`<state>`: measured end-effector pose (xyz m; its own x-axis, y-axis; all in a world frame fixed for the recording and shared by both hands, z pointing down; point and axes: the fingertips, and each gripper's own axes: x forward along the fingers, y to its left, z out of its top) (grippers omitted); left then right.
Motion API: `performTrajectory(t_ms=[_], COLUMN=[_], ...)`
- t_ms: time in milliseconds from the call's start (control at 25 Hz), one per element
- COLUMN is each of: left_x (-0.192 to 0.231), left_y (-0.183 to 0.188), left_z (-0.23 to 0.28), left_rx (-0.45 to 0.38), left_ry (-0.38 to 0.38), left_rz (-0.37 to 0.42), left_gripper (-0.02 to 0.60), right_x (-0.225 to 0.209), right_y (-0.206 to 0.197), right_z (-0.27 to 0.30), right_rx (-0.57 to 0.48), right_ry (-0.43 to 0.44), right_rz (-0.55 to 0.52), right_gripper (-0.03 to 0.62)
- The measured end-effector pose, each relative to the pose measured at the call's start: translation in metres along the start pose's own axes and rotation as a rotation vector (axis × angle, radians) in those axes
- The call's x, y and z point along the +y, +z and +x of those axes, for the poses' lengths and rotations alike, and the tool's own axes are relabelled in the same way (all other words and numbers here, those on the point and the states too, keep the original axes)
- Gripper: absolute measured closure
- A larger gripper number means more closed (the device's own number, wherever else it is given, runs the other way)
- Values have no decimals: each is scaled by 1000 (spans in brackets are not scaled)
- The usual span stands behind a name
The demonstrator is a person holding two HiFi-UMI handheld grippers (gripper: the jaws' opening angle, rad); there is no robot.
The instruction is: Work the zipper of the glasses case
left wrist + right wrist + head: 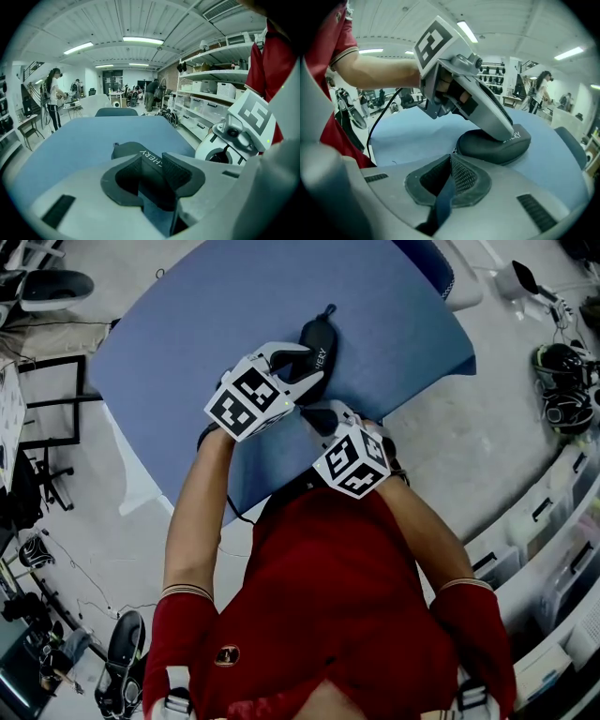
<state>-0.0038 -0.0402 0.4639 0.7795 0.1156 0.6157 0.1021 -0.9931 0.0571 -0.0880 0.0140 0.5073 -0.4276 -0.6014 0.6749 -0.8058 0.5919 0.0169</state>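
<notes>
I have the left tongs clamping the glasses case on the desk, the right tongs clenched shut; tugging hard could wrench the case loose.

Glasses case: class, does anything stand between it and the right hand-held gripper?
Nothing visible does. The right hand-held gripper, shut, has its tips close by the near end of the glasses case; the left hand-held gripper clamps it farther along.
</notes>
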Motion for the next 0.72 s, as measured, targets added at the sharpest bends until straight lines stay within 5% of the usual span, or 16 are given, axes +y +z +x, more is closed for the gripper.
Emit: performTrajectory(t_ms=[240,720], left_x=[0,10], left_y=[1,0], left_z=[1,0], left_rx=[-11,-14], left_ry=[-18,-37], left_rz=[-8,-11], left_gripper=[445,456], right_x=[-1,-6], right_y=[5,33], right_z=[2,20], right_rx=[-55,-133], right_ry=[-93,-188], right_rz=[195,397], right_gripper=[592,592])
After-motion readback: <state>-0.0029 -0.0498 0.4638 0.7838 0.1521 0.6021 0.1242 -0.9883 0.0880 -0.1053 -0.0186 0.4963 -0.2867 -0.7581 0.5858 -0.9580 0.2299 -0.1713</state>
